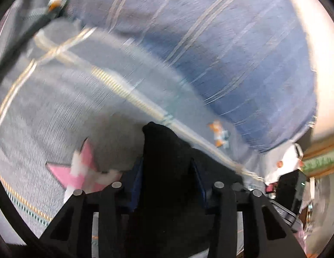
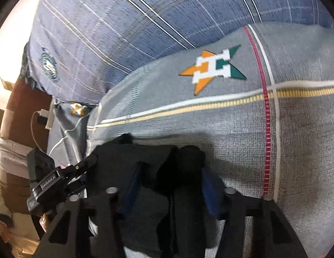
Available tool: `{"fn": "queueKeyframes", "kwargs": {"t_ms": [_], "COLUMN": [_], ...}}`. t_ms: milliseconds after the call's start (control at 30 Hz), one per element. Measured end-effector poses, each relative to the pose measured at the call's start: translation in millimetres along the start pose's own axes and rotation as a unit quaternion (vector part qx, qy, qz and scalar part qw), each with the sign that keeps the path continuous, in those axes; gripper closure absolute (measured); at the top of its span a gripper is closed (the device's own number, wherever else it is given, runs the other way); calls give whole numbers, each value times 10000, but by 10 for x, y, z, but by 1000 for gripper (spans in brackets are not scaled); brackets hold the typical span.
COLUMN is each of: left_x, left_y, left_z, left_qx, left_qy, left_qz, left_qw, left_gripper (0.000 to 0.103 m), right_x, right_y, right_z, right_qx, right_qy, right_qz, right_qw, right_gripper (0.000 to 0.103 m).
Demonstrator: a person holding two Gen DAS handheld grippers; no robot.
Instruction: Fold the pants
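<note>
Nearest, both the left claw [image 1: 167,150] and right claw [image 2: 167,161] are clenched on the dark pants [image 2: 145,204], bunched between their fingers above the grey bedspread [image 2: 296,150]. Folding looks barely begun; beyond lies a blue pillow [image 2: 124,21].

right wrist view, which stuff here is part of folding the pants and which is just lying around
Part of the job:
- black pants, bunched between the right gripper fingers
- left gripper, also shut on black fabric
- grey star-print bedspread they are worked over

Just lying about:
- blue plaid pillow
- white charger and cable at the bed's edge
</note>
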State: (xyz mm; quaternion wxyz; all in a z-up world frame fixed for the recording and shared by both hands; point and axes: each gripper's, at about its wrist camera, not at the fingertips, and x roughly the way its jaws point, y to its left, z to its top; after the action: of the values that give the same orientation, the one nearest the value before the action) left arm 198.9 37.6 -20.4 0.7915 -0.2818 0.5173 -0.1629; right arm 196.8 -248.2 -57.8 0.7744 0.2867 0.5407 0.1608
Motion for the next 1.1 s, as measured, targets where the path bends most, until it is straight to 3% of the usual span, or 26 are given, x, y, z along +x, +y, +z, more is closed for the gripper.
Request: {"fn": "queueKeyframes", "kwargs": {"t_ms": [100,167,333,433,500,600,700,767,1000,1100], "left_x": [123,258,67,-132,-244,-247,-158,-174,-264,-377], "left_y": [-10,68,56,-40,-3,94,195,213,244,264], "left_z": [16,4,-81,-229,-376,-629,-833,-899,-1109,-1155], "left_qx": [156,66,98,398,515,546,485,485,565,507], "left_qy": [-30,74,-112,-205,-298,-241,-124,-224,-328,-437], "left_qz": [314,572,624,731,727,1045,1273,1269,1328,1208], "left_qw": [9994,9983,9979,9963,9956,9927,9906,9905,9890,9904], "left_gripper": [58,54,50,45,45,45,42,41,36,36], "right_x": [-48,70,-3,-274,-444,-551,-347,-178,-275,-405], "right_y": [-25,-54,-13,171,316,490,452,325,204,167], "right_z": [47,35,-9,-185,-348,-593,-712,-742,-922,-925], "right_qx": [-17,-57,-83,-485,-783,-1133,-1036,-835,-524,-419], "right_qy": [-107,-1,-56,-344,-536,-659,-460,-274,-353,-577], "right_qz": [12,-259,-221,-278,-150,47,-526,-932,-675,-284], "right_qw": [9999,9996,9997,9978,9954,9914,9922,9918,9957,9971], "right_gripper": [60,60,55,44,44,44,46,62,63,61]}}
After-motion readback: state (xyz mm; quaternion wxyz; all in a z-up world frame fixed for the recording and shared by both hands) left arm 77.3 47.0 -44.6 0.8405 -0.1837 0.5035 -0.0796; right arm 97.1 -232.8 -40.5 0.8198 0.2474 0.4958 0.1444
